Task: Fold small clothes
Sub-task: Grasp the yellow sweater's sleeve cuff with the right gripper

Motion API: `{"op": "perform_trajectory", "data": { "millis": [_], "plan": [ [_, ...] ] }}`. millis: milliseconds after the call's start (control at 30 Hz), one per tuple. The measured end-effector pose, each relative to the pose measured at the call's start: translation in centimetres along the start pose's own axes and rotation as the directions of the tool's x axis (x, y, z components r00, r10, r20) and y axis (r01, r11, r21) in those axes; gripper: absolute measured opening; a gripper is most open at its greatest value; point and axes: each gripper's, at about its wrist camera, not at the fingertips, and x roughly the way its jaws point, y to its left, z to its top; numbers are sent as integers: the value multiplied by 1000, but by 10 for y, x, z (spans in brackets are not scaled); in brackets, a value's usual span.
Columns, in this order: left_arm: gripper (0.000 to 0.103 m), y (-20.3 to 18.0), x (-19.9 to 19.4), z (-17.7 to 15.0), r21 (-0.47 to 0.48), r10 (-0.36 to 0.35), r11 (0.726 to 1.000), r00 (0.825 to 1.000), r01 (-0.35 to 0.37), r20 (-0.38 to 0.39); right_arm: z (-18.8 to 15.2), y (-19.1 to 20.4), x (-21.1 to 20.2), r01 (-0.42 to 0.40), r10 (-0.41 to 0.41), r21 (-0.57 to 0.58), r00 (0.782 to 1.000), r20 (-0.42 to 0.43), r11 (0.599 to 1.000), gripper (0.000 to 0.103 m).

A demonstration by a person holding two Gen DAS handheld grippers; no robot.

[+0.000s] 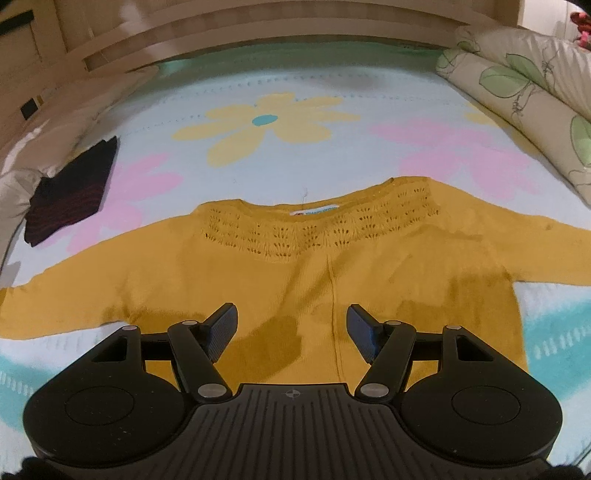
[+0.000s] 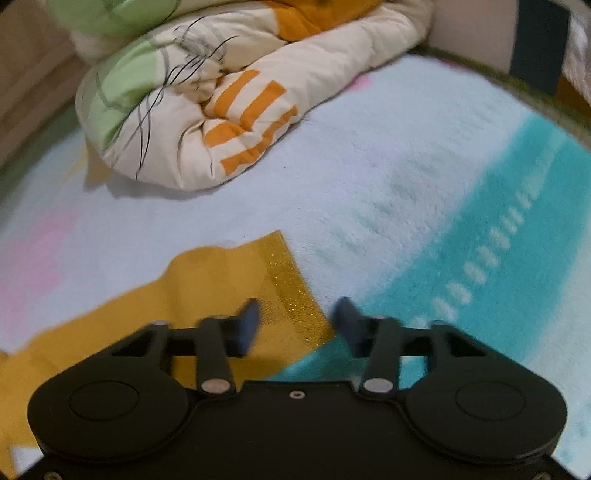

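A mustard-yellow knit sweater (image 1: 258, 280) lies flat on the bed, neckline away from me and both sleeves spread sideways. My left gripper (image 1: 291, 314) hovers open over the lower middle of its body, with nothing pinched between the fingers. In the right wrist view, the sweater's sleeve (image 2: 184, 291) ends in a glittery cuff (image 2: 284, 280). My right gripper (image 2: 297, 310) sits low over that cuff. The cuff's edge lies between the parted fingers, and the pads do not press on it.
A pale blue flowered blanket (image 1: 295, 122) covers the bed. A dark folded garment (image 1: 70, 192) lies at the left by the pillows. A rolled quilt (image 1: 535, 99) lines the right side, close beyond the sleeve as the quilt (image 2: 207, 110). A wooden headboard (image 1: 258, 33) runs behind.
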Motion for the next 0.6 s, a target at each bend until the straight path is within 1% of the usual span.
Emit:
{"op": "perform_trajectory", "data": {
  "millis": [33, 100, 133, 167, 200, 267, 333, 400, 467, 533, 600],
  "plan": [
    [64, 3, 0, 1, -11, -5, 1000, 1000, 5, -4, 1, 0, -1, -21, 21, -4, 1000, -12, 1000, 15],
    [64, 11, 0, 4, -32, -13, 999, 1000, 12, -12, 2, -5, -4, -137, 137, 39, 990, -16, 990, 15],
    [64, 16, 0, 6, -35, -11, 999, 1000, 11, -15, 3, -8, -7, -190, 191, 86, 981, -10, 978, 15],
    [64, 20, -1, 7, -35, -8, 999, 1000, 7, -13, 4, -7, -12, -196, 197, 107, 980, 0, 975, 15],
    [64, 26, -2, 9, -36, -1, 999, 1000, 0, -8, 5, -2, -17, -187, 187, 104, 982, 12, 977, 15],
    [64, 37, -4, 13, -52, 10, 999, 1000, -10, -1, 11, 14, -35, -182, 181, 60, 983, 31, 981, 15],
    [64, 52, -5, 18, -89, 7, 996, 1000, -7, 0, 19, 36, -53, -196, 196, 8, 980, 39, 981, 15],
    [64, 68, -6, 21, -129, 15, 992, 1000, -14, 6, 27, 67, -76, -232, 234, -52, 971, 53, 971, 15],
    [64, 85, -7, 22, -158, 37, 987, 999, -36, 6, 32, 105, -101, -270, 278, -114, 959, 60, 956, 15],
    [64, 99, -6, 25, -175, 61, 983, 998, -61, -2, 33, 143, -122, -321, 334, -168, 941, 58, 932, 15],
    [64, 112, -6, 27, -184, 93, 979, 996, -93, -5, 28, 188, -142, -369, 388, -232, 921, 42, 900, 15]
  ]
}}
